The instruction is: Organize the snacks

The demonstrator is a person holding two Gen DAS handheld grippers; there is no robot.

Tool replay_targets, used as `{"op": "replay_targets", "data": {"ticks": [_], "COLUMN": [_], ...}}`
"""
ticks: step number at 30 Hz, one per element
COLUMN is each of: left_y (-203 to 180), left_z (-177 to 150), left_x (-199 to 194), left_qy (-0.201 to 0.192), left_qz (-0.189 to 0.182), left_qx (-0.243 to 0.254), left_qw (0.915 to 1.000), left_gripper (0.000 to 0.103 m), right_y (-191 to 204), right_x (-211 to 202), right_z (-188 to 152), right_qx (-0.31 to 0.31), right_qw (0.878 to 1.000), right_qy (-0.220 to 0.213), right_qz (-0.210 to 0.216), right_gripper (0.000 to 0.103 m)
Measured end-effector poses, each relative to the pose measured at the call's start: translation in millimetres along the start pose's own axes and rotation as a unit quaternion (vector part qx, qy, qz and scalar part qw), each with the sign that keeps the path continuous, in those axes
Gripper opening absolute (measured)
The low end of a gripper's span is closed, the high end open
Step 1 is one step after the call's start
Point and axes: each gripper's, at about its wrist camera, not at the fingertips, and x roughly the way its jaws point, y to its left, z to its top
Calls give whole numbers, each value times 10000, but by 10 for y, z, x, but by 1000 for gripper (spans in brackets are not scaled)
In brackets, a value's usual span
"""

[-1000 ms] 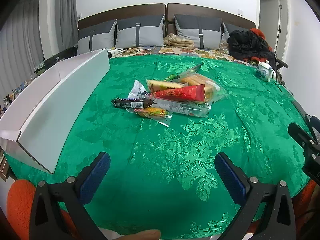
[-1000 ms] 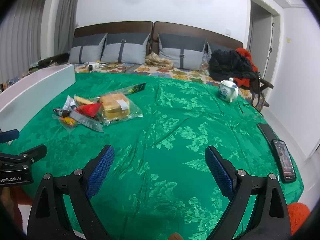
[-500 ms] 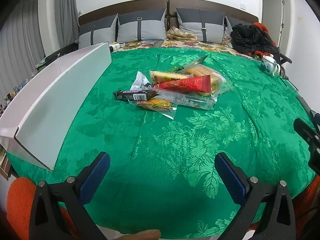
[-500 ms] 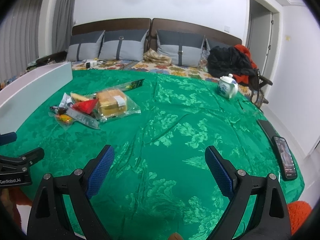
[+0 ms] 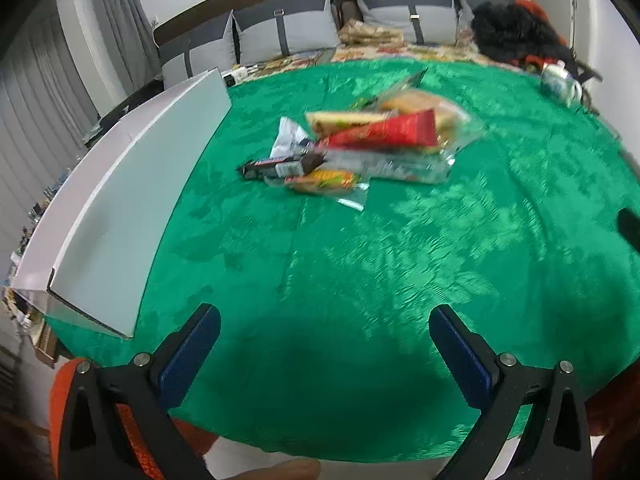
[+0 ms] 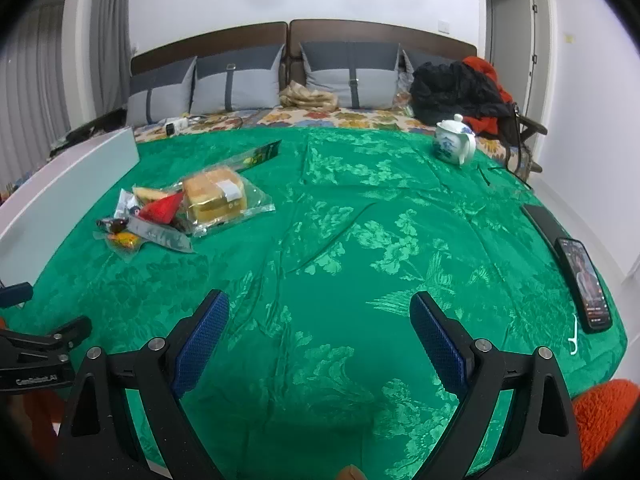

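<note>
A pile of snacks lies on the green cloth: a red wrapper (image 5: 384,133), a dark chocolate bar (image 5: 280,167), a yellow-orange packet (image 5: 324,181) and bagged bread (image 6: 214,194). A long white box (image 5: 120,200) runs along the left edge of the cloth. My left gripper (image 5: 324,344) is open and empty above the near part of the cloth, well short of the pile. My right gripper (image 6: 319,332) is open and empty too, right of the pile. The left gripper's body (image 6: 36,356) shows at the left edge of the right wrist view.
A white and blue teapot (image 6: 454,144) stands at the far right. A phone (image 6: 584,280) lies at the right edge of the cloth. Grey pillows (image 6: 236,84) and dark clothing (image 6: 456,88) sit at the back. An orange cushion (image 6: 604,416) is by the near corner.
The left wrist view has tilted down and moved towards the snack pile, now blurred by motion. The right gripper has barely shifted. Both stay open.
</note>
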Motion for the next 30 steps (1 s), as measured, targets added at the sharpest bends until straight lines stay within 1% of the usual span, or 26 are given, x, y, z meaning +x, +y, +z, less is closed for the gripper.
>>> {"op": "replay_targets", "data": {"ticks": [5, 11, 22, 24, 26, 28, 30], "left_y": [30, 38, 20, 26, 67, 104, 106], "left_z": [-29, -22, -27, -27, -20, -7, 12], "left_x": [53, 48, 59, 74, 130, 250, 354], "left_qy": [115, 109, 152, 191, 306, 501, 593], "left_qz": [84, 150, 221, 136, -186, -550, -622], "left_qx": [15, 26, 90, 63, -84, -249, -247], "left_qw": [9999, 9998, 9996, 9997, 9993, 9969, 9960], "left_gripper": [103, 103, 103, 103, 103, 103, 103], "right_y": [66, 98, 73, 64, 66, 68, 54], "right_x": [8, 7, -8, -8, 10, 54, 130], "right_z": [-20, -32, -28, -30, -34, -50, -84], "right_qx": [-145, -249, -228, -231, -237, -223, -172], "right_qw": [9999, 9997, 9997, 9997, 9997, 9996, 9991], "right_qy": [25, 12, -3, 8, 61, 175, 382], "right_qz": [17, 12, 13, 22, 25, 29, 39], "right_gripper": [94, 94, 94, 94, 94, 94, 94]}}
